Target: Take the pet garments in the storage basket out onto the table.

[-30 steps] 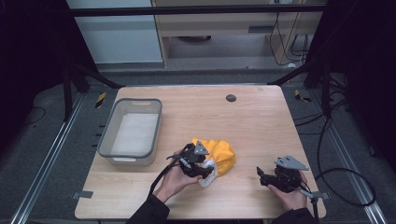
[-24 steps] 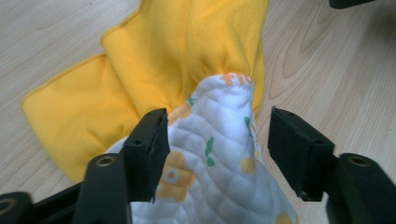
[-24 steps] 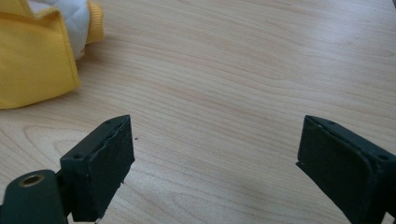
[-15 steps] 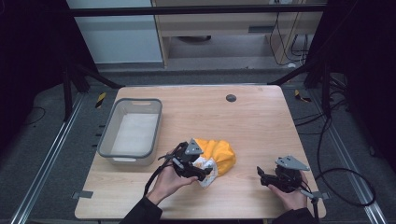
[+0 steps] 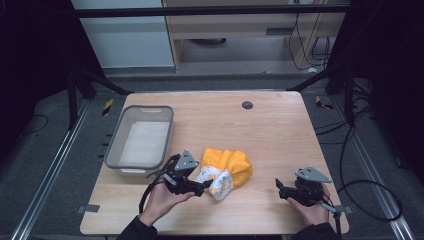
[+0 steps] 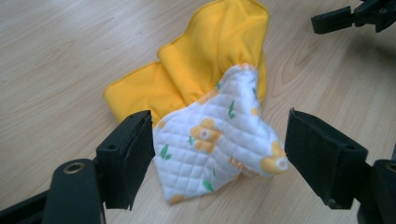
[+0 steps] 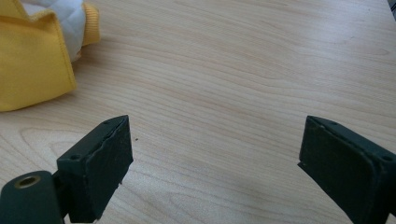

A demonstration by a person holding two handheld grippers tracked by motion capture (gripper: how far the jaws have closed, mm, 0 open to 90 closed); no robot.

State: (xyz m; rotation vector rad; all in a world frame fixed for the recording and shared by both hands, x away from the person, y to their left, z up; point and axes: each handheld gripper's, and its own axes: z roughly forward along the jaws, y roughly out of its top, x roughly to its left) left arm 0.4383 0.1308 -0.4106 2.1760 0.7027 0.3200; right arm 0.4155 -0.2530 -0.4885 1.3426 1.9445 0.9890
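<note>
While the left gripper [image 5: 206,185] lies low over the near part of the table [image 5: 280,130], its 2 jaws stand wide on either side of the white quilted corner of the cloth [image 5: 225,170]. In the left gripper view [image 6: 219,154] one pad sits just beside the corner's edge and the other stands clear of it, so nothing is clamped. The left hand [image 5: 162,197] comes in from the near edge and points the gripper to the right.

At the far left sits a grey bin [image 5: 112,150], rectangular, with a pale bare bottom; I can see nothing inside it.

The cloth is crumpled in a heap near the table's middle, slightly to the near side. Its outer face is plain yellow. Its turned-over face is white, quilted in diamonds and printed with yellow flowers and green leaves [image 6: 210,140].

At the near right the right gripper [image 5: 278,186] rests in the right hand [image 5: 310,210], aimed left toward the cloth and well apart from it. The right gripper view [image 7: 212,154] shows its jaws spread wide over bare wood, with the cloth's yellow edge [image 7: 32,60] at the far left.

A small dark round spot [image 5: 247,105] lies on the far part of the table.
</note>
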